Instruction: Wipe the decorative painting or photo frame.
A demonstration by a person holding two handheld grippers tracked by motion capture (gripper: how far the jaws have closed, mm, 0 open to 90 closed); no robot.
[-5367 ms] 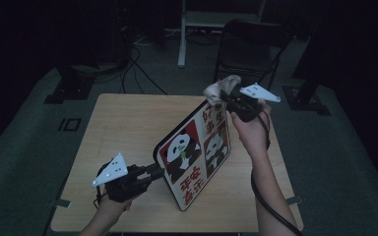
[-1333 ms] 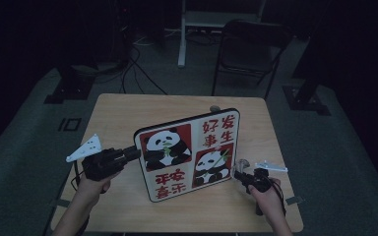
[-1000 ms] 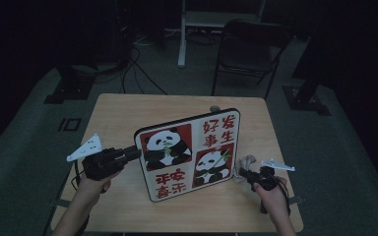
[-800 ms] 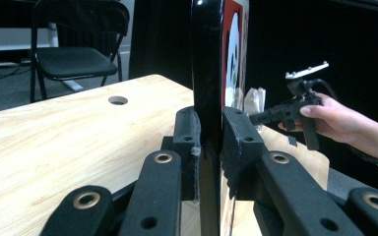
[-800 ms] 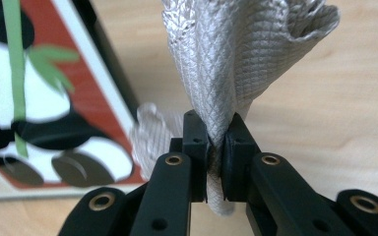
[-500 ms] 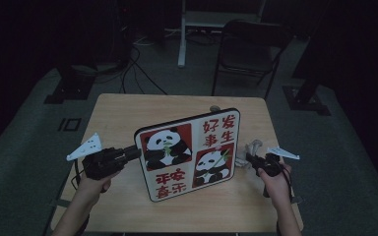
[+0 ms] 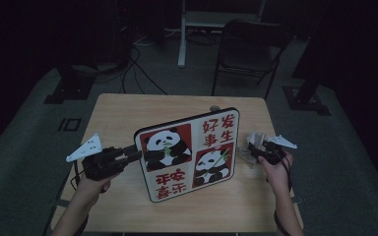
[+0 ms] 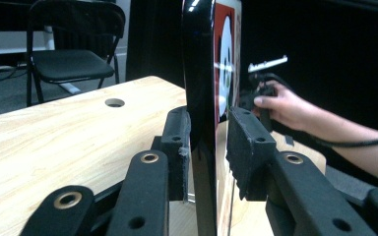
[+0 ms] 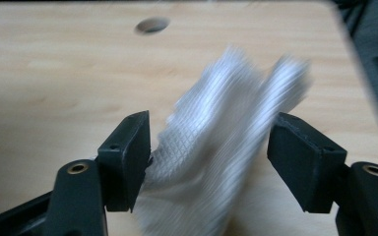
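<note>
White cloth [image 9: 216, 147] motion-blurred between the right claw [image 9: 209, 162] jaws, lower end cut off.

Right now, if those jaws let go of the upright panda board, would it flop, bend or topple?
Probably topple: the panda board stands on its thin edge on the table. It looks stiff, with a straight rim. Its glossy face seems slippery.

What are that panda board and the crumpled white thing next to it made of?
The panda board looks like glossy plastic or lacquered material: in the left gripper view its black edge shines and its printed face mirrors the room. I cannot tell which. The white cloth seems a thin woven or nonwoven wipe: a fine grid pattern shows and it crumples softly. The table looks like pale wood, matte, with visible grain.
</note>
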